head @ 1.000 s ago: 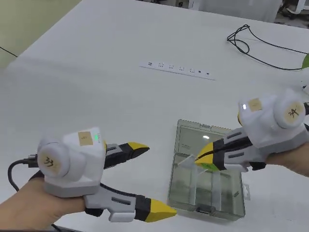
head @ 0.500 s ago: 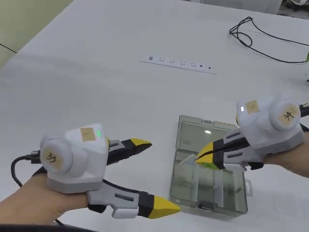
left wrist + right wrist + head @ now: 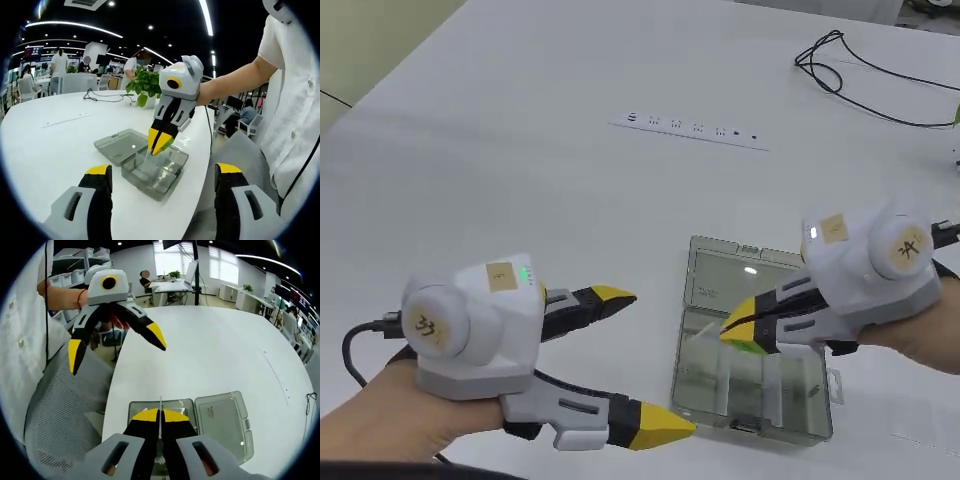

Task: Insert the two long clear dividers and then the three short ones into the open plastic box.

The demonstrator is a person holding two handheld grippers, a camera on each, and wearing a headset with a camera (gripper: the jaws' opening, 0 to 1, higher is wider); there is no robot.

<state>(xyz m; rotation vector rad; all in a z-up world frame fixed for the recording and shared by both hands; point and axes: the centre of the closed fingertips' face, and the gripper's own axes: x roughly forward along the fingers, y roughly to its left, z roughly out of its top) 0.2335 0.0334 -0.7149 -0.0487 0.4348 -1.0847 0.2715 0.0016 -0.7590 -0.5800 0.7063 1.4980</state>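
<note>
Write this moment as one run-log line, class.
left tool: open, empty | right tool: shut on clear divider, over plastic box | lid: open

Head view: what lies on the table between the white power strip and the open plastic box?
Nothing. In the head view the white table is bare between the power strip and the open plastic box.

The left hand-held gripper (image 3: 648,362) is a rounded white plastic housing with grey and black jaws ending in yellow tips. A square tan sticker and a small green light sit on top, a round end cap bears a handwritten number, and a thin black cable (image 3: 347,350) leaves its rear. The right hand-held gripper (image 3: 732,330) is built alike, with a white light. The person wears a white short-sleeved buttoned shirt (image 3: 285,110).
</note>
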